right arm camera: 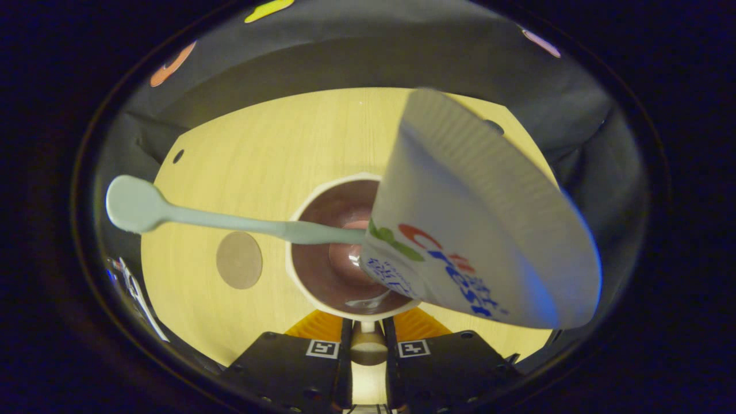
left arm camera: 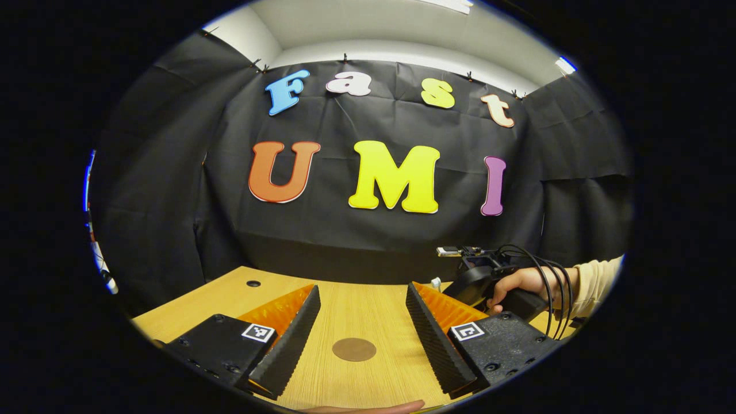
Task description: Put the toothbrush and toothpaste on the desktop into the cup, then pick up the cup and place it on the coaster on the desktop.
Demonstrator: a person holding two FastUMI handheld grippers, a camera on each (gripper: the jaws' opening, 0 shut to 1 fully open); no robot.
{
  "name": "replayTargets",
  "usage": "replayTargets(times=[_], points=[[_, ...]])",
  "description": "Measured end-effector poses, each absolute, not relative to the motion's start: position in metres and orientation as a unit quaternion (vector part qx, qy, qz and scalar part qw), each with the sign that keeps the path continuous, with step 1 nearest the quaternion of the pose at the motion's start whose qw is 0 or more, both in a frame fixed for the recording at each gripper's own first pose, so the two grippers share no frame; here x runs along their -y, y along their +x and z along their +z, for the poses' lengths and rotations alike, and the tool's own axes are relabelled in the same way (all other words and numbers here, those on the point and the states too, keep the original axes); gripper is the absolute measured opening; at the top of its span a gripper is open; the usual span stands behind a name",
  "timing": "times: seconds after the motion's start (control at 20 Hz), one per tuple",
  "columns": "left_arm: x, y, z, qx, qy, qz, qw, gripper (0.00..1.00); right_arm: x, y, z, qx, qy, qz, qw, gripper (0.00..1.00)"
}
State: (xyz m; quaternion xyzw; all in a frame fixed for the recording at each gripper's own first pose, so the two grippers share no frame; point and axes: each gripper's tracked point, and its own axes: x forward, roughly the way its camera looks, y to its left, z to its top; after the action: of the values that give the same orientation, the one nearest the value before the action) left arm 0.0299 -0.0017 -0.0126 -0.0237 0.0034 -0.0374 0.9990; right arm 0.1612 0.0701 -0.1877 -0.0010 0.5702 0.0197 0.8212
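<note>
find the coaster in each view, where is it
Left gripper view: the coaster lies on the wooden desktop, low in the picture, between the left gripper's spread fingers.
Right gripper view: the coaster lies left of centre, just left of the cup holding the toothbrush and toothpaste.
Shared landmark: the small dark hole near the desktop's far left corner.

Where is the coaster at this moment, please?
In the left gripper view the coaster lies bare on the desktop between the open jaws; in the right gripper view the coaster lies left of the cup.
</note>
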Motion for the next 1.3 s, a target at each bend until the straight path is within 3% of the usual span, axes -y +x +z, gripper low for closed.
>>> replayTargets(times=[0.3, 0.7, 1.3], points=[[-0.024, 0.033, -0.012, -0.006, -0.009, -0.013, 1.000, 0.95, -0.118, 0.156, -0.163, -0.553, -0.040, 0.059, 0.830, 0.22], [-0.052, 0.014, 0.014, 0.039, 0.038, 0.019, 0.998, 0.95, -0.193, 0.131, -0.183, -0.580, -0.076, 0.125, 0.801, 0.22], [-0.053, 0.013, 0.012, 0.035, 0.046, 0.019, 0.998, 0.95, -0.240, 0.132, -0.212, -0.590, -0.106, 0.148, 0.787, 0.22]])
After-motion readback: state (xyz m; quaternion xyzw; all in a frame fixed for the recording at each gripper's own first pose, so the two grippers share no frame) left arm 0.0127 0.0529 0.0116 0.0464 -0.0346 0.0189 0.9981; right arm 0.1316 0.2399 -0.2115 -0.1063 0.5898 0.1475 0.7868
